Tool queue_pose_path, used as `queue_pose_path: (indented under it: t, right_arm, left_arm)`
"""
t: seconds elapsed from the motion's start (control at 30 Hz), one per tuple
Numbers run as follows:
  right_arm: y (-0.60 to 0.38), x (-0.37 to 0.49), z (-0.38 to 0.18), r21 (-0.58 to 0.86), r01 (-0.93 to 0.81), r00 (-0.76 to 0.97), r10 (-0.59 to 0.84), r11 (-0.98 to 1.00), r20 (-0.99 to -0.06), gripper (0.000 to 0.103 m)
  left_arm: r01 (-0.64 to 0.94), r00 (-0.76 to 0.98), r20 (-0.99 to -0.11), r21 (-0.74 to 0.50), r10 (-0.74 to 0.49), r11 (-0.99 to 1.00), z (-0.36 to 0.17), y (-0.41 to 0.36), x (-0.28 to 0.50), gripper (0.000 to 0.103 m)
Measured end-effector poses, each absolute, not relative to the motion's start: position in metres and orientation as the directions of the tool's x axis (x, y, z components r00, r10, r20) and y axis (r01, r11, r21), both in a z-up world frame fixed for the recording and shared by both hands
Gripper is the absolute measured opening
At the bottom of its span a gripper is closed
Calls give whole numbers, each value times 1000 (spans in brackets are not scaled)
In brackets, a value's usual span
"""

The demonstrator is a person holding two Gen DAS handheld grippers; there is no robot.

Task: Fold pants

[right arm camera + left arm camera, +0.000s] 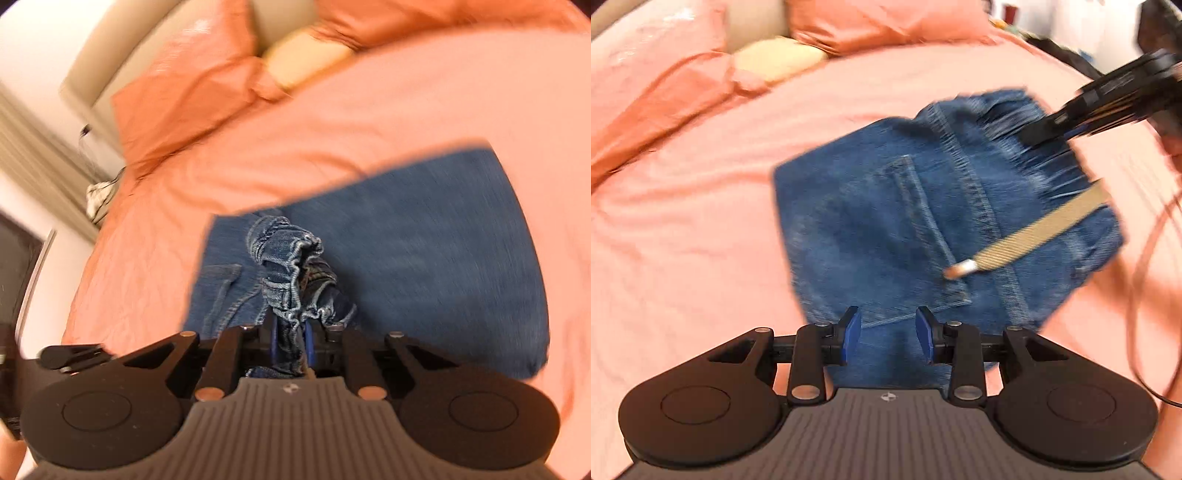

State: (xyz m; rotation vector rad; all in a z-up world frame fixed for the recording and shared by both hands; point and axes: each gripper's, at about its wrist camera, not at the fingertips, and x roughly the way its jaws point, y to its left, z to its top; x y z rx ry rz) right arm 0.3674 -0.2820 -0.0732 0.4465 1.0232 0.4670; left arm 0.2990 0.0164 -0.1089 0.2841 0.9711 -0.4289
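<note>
Setting, left wrist view: bed (683,221) spread with a salmon-pink sheet fills the frame; everything past the tongs is motion-blurred.
Pillows, left wrist view: pink pillow (871,22) along the top centre, and a pale yellow cushion (779,59) at upper left, partly tucked under a rumpled pink cover.
Pants, left wrist view: blue denim pants (886,229) lie in a compact bundle at the centre of the frame, a stitched back pocket facing up and a frayed edge toward the upper right.
Strap, left wrist view: tan strap (1034,229) with a pale tip runs diagonally over the denim from right of centre down toward the middle.
Left tongs: left tongs (888,336) at bottom centre, blue pads parted with a clear gap, nothing between them, with the near edge of the denim showing through the gap.
Right tongs, left wrist view: right tongs (1039,134) enter from the upper right, tips at the frayed edge of the denim; blur hides how far apart they are.
Cord: thin cable (1145,258) loops down the right edge.
Setting, right wrist view: same pink bed (332,110), with a beige headboard (122,59) and white wall at upper left.
Pants, right wrist view: denim (424,240) spreads over the centre and right.
Right tongs, right wrist view: right tongs (291,343) closed tight on a bunched, frayed hem of the pants at lower centre.
</note>
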Motion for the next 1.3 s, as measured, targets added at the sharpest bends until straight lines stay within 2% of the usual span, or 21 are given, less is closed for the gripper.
queue_pose_path:
  t: [0.23, 0.33, 0.43, 0.57, 0.77, 0.93, 1.1, 1.3]
  right_arm:
    - [-210, 376, 68, 433, -419, 524, 602, 798, -603, 7]
    - [-195, 386, 111, 353, -449, 571, 567, 821, -594, 7]
    - [-197, 403, 122, 311, -417, 590, 515, 854, -622, 6]
    - [-224, 428, 90, 282, -320, 573, 422, 905, -703, 6]
    - [-303, 457, -10, 273, -107, 499, 289, 956, -817, 6]
    - [-357, 470, -85, 286, 44, 440, 238, 957, -866, 6]
    - [-368, 489, -131, 292, 70, 403, 241, 954, -883, 5]
    - [-369, 501, -157, 290, 45, 389, 250, 956, -887, 9]
  left_arm:
    - [337, 561, -793, -45, -239, 940, -80, 56, 311, 41]
    - [319, 579, -778, -60, -244, 946, -73, 62, 314, 41]
    - [320, 583, -772, -70, -254, 945, -74, 61, 317, 41]
    - [334, 572, -775, -79, -269, 939, -83, 51, 325, 41]
    - [363, 558, -782, -71, -277, 929, -101, 39, 348, 41]
    - [363, 576, -769, -62, -277, 930, -108, 26, 364, 41]
    - [330, 614, -736, -88, -285, 940, -113, 13, 400, 41]
    - [283, 629, -727, -116, -275, 952, -124, -1, 447, 41]
